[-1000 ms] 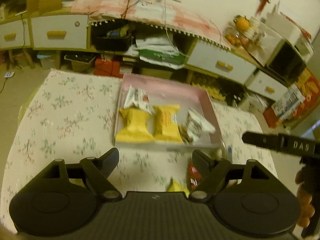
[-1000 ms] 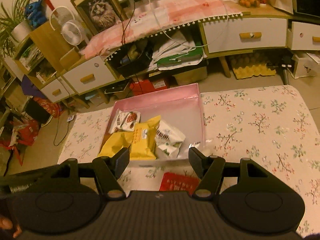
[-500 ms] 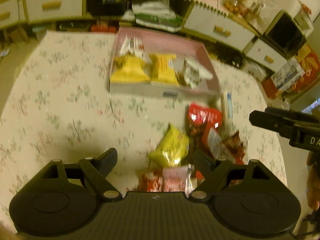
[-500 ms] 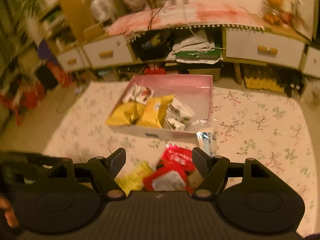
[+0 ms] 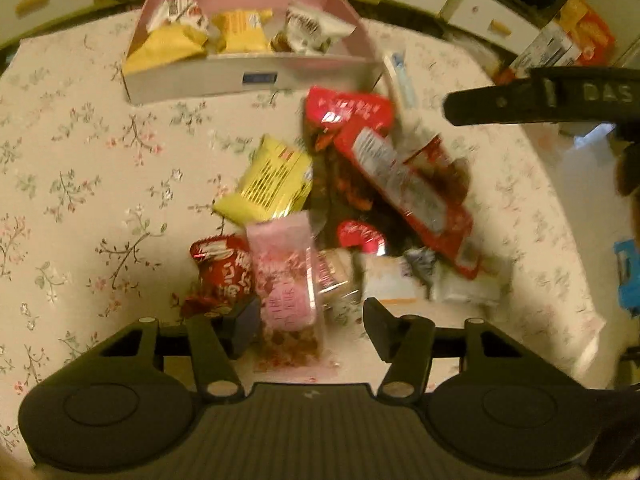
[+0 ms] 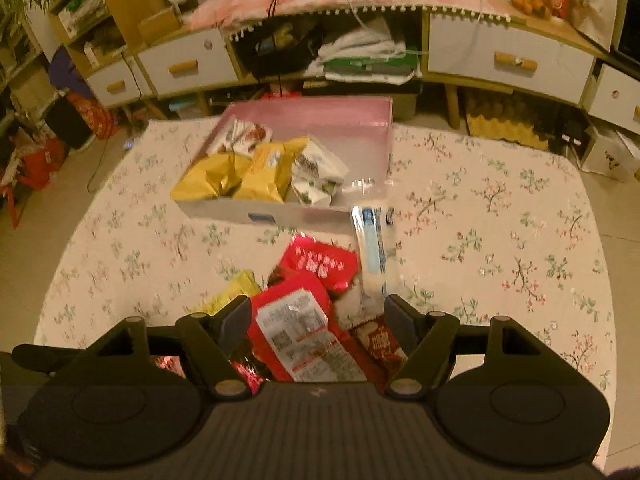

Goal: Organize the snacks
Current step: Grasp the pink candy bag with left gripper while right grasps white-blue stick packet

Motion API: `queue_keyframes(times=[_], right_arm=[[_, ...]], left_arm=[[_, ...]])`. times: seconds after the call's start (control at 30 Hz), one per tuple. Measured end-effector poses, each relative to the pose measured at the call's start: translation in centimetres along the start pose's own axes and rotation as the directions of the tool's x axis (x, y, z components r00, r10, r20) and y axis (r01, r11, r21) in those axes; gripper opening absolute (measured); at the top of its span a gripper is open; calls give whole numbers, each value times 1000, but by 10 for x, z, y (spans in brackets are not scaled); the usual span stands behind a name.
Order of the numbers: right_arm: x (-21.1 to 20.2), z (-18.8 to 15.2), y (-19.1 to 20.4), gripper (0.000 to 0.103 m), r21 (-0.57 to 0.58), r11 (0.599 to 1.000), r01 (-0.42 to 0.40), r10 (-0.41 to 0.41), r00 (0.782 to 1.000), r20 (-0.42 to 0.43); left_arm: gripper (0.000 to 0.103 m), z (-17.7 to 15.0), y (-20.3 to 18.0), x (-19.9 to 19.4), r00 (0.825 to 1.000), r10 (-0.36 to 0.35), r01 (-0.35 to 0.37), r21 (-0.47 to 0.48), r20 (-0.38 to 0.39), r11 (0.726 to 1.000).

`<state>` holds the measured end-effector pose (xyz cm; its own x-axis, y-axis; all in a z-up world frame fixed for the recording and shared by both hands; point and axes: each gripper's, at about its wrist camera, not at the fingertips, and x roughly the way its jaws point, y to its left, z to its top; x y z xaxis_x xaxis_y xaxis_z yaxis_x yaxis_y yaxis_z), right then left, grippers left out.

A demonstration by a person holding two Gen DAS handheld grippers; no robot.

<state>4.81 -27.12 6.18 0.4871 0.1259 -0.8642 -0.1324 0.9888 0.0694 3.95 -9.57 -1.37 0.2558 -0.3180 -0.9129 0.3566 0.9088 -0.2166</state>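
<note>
**Both tools down over the snack heap**

On the flowered bench (image 6: pixel 500 216), just in front of the pink box (image 6: pixel 316 122), the loose snacks lie in a heap; the box itself holds yellow packets (image 6: pixel 240 174) and white ones toward its left and near side, with its right part bare.

Left tool (image 5: pixel 308 320) is low over the near end of the heap; its jaws have just been closing in, yet they are spread at this moment; the pink wrapper (image 5: pixel 286 280) lies between them, its edge against the left finger (image 5: pixel 244 326), and the right finger stands clear of it, so no pinch; a small dark red packet (image 5: pixel 222 272) sits just left of the pink wrapper; the yellow packet (image 5: pixel 270 180) lies beyond it, toward the box; the picture is blurred here.

Right tool (image 6: pixel 318 328) hovers over the far side of the heap, nearer the box; jaws apart, nothing gripped; a long red packet (image 6: pixel 304 328) with a white label lies below the gap, reaching toward the box; a second red packet (image 6: pixel 320 264) lies just past it; a clear wrapper with blue print (image 6: pixel 374 248) runs from the heap up to the box's near right corner.

From the left view the right tool shows as a dark bar at the heap's right side.
</note>
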Motion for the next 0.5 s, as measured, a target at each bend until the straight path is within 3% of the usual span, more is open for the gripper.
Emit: queue_keyframes(times=[0.2, 0.23, 0.27, 0.5], right_arm=[[16, -8, -2, 69, -46, 998, 30, -34, 996, -78], [17, -9, -4, 68, -45, 998, 35, -38, 996, -85], [19, -9, -7, 68, -43, 998, 38, -42, 995, -91], [32, -10, -41, 60, 14, 994, 113, -111, 988, -108]], left_arm=[[62, -9, 3, 25, 997, 82, -81, 31, -18, 996], [55, -9, 1, 23, 996, 83, -83, 44, -10, 996], [42, -7, 0, 23, 998, 66, -66, 47, -9, 997], [37, -4, 0, 6, 1000, 23, -24, 52, 20, 998]])
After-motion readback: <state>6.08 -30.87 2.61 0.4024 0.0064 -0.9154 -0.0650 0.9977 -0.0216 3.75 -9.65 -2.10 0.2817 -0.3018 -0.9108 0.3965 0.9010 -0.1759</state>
